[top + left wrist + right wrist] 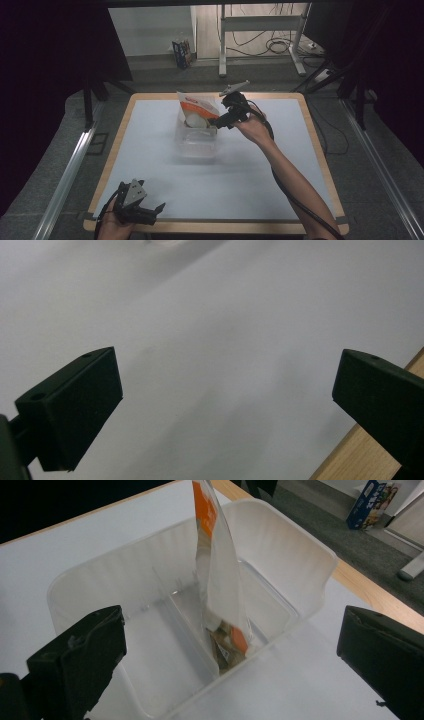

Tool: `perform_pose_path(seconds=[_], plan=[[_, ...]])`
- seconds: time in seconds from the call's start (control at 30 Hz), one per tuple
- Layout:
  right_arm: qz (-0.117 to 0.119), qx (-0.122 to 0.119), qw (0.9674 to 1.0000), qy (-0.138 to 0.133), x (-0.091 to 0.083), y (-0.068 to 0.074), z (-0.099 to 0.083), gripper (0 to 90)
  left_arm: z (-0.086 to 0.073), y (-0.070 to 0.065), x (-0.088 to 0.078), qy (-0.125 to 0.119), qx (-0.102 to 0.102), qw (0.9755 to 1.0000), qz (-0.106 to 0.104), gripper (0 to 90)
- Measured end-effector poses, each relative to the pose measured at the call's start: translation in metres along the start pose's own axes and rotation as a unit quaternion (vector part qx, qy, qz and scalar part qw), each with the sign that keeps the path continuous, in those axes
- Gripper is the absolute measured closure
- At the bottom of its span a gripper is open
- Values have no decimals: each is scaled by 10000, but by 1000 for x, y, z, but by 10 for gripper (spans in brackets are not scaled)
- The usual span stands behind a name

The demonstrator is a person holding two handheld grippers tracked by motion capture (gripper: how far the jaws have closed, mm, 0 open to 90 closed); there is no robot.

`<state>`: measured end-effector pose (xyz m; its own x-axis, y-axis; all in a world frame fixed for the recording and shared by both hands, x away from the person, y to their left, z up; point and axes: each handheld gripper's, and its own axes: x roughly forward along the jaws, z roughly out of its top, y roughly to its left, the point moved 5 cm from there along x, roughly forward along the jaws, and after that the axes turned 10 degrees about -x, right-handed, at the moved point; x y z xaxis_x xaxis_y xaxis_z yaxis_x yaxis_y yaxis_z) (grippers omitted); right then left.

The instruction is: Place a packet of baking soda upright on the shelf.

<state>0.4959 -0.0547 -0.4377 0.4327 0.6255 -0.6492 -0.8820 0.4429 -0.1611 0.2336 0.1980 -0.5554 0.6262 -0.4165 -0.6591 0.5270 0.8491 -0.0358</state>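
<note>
High view: the right gripper [216, 121] hovers jaws apart, empty, at centre frame beside the pouch [197, 107] standing in the clear bin [195, 142]; the left gripper [150, 209], lower left, rests spread and empty on the counter [150, 150]. Right gripper view: the pouch [217, 575] looks light, crinkly and slippery (pinch its flat upper edge).

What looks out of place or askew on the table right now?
Only the orange-and-white packet: it stands on edge inside the clear plastic bin, leaning and poking above the rim rather than lying flat. Nothing looks spilled or damaged.

Bag [220, 580] orange-white (partly clear); bin [280, 540] translucent white.
</note>
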Motion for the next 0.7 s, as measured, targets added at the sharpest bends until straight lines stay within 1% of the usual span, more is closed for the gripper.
perform_pose_path(seconds=[0.13, 0.27, 0.3, 0.47, 0.7], plan=[[-48, 62, 10000, 20, -5, 1, -10, 0, 0, 0, 0, 15, 11, 10000, 9, 0], [-24, 139, 9999, 24, -10, 3, -18, 0, 0, 0, 0, 44, 41, 10000, 20, 0], [-24, 139, 9999, 24, -10, 3, -18, 0, 0, 0, 0, 44, 41, 10000, 20, 0], [-96, 113, 9999, 56, -16, 6, -29, 0, 0, -1, 1, 26, 26, 10000, 20, 0], [-137, 120, 9998, 52, -23, 13, -44, 0, 0, -1, 1, 82, 76, 9999, 41, 0]])
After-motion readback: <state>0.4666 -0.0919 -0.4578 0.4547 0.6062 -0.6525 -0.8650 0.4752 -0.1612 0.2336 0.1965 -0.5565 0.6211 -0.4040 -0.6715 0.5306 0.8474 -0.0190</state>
